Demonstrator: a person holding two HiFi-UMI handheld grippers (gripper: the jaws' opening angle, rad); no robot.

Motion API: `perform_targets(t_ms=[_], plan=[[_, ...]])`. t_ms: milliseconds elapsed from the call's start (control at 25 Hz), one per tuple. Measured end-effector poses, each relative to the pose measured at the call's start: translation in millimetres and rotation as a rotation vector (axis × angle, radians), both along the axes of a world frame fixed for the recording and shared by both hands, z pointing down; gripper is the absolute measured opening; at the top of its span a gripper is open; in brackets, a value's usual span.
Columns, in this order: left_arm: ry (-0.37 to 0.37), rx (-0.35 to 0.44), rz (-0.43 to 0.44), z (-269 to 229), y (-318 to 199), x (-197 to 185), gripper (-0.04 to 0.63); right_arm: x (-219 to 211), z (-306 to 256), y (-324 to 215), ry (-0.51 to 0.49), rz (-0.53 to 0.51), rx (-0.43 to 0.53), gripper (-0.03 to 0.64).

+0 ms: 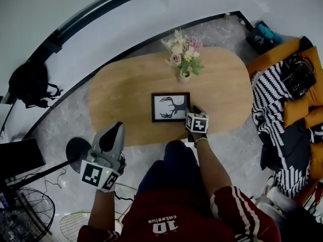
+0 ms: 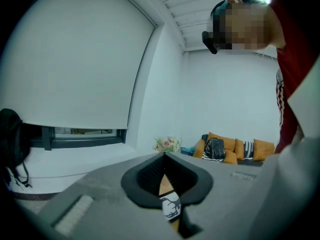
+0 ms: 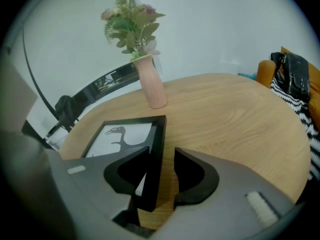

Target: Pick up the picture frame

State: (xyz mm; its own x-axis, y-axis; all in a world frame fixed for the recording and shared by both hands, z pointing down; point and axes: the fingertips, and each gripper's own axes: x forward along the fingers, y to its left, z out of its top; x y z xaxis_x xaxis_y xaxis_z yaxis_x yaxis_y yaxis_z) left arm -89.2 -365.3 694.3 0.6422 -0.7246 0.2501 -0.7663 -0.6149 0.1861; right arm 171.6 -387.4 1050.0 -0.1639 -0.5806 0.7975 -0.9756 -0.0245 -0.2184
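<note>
The frame [image 1: 170, 106] lies flat mid-desk [image 1: 121, 89] toward the near edge, its right side between the right gripper's [image 3: 161, 154] spread fingers [image 3: 197, 174], while the left gripper's [image 1: 116, 130] fingers [image 2: 140, 184] sit together, empty.

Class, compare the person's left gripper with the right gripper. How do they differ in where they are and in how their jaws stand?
Place: the right gripper has reached the black picture frame on the oval wooden table, while the left gripper is held short of the table.
Jaws: the right gripper's stand apart, astride the frame's right edge, while the left gripper's are almost together with nothing between them.
Both are grey and hand-held.
</note>
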Motion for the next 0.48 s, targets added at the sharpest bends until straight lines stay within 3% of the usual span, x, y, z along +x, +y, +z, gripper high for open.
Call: perform_targets(t_ms=[200,240,280,480], plan=[[0.003,-0.015,-0.002,1,0,0,0.002,-4,-1,-1,-0.026,-0.033,-0.021,0.144],[0.007,-0.017,-0.002,1,1,1,0.003,-7,-2,-2,-0.042,-0.044,-0.028,0.083],[0.009,-0.017,-0.001,1,1,2,0.003,-9,-2,-2,-0.049,-0.050,-0.032,0.074],[0.010,-0.020,0.008,-4,2,4,0.003,-6,-3,-2,-0.070,-0.003,-0.015,0.066]])
